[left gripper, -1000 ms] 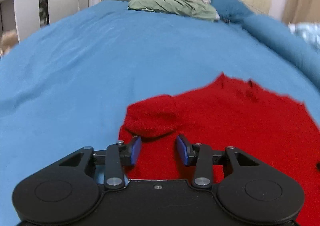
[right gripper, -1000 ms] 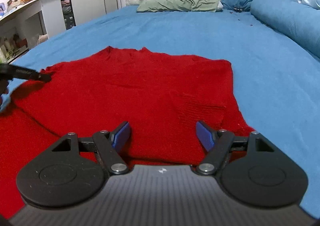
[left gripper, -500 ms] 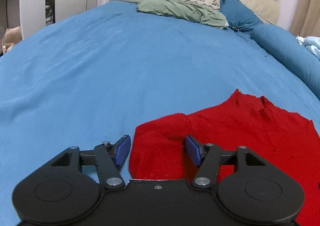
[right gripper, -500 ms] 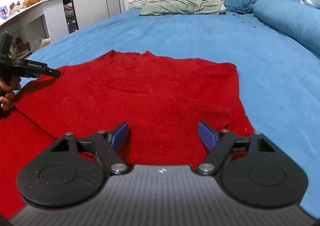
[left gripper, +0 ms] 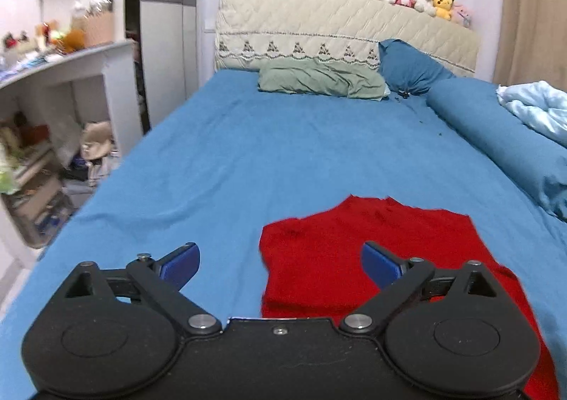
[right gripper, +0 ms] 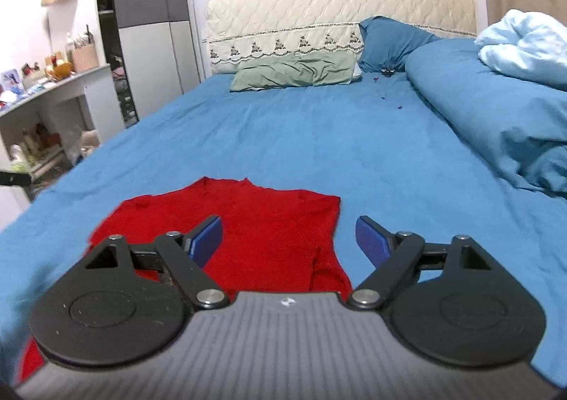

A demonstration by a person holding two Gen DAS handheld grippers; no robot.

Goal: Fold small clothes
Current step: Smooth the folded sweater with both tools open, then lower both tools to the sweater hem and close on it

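Observation:
A red knit garment [left gripper: 354, 244] lies flat on the blue bed sheet [left gripper: 283, 151], its sleeves folded in over the body. It also shows in the right wrist view [right gripper: 269, 233]. My left gripper [left gripper: 280, 263] is open and empty, raised above the garment's near left edge. My right gripper [right gripper: 288, 240] is open and empty, raised above the garment's near right edge. The garment's near part is hidden behind both gripper bodies.
A green pillow [left gripper: 319, 81] and a blue pillow [left gripper: 407, 66] lie at the headboard. A rolled blue duvet [right gripper: 489, 116] and a pale blue blanket [right gripper: 524, 45] run along the right. A white desk with clutter [left gripper: 53, 109] stands left of the bed.
Both grippers have lifted and drawn back from the garment, so more of the bed and room shows. The left gripper's jaws have opened wider. The garment lies still.

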